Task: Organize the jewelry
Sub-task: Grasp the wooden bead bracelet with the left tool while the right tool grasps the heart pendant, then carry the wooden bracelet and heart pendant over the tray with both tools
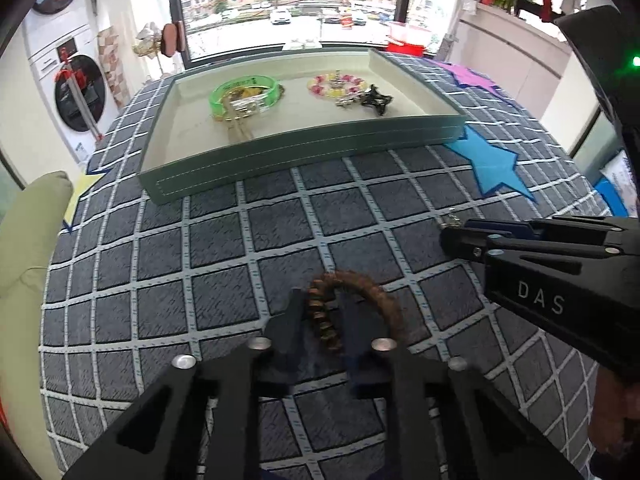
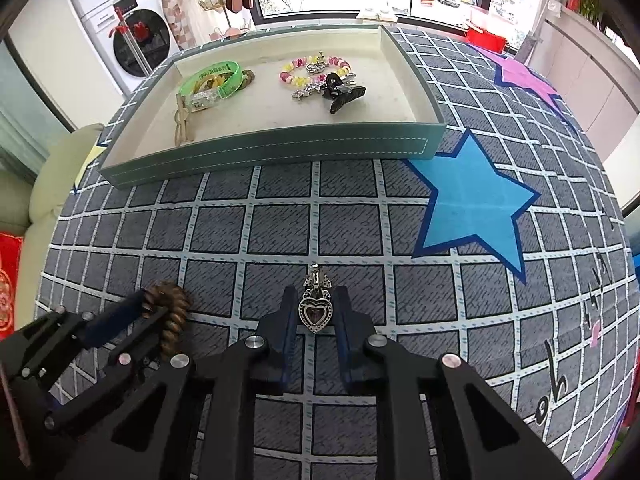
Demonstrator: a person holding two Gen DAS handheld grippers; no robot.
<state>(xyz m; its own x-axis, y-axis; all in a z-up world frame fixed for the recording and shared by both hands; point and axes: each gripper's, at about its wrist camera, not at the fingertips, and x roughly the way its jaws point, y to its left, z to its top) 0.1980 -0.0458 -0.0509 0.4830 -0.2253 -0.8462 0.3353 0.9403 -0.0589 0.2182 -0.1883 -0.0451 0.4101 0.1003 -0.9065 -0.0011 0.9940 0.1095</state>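
Observation:
My left gripper [image 1: 320, 304] is closed around one side of a brown beaded bracelet [image 1: 360, 294] lying on the grid tablecloth; the bracelet also shows in the right wrist view [image 2: 172, 312]. My right gripper [image 2: 316, 300] has its fingers on both sides of a silver heart pendant [image 2: 315, 312], close to it or touching it; its tip shows in the left wrist view [image 1: 452, 220]. The green jewelry tray [image 1: 280, 156] stands beyond, holding a green bangle [image 1: 244, 94], a pink and yellow bead bracelet [image 1: 336, 82] and a black hair clip [image 1: 376, 102].
The tablecloth has a blue star [image 2: 472, 204] at the right and a purple star [image 2: 524, 72] farther back. A pale green cushion [image 1: 32, 232] lies at the table's left edge. A window and a washing machine [image 2: 132, 36] stand behind the table.

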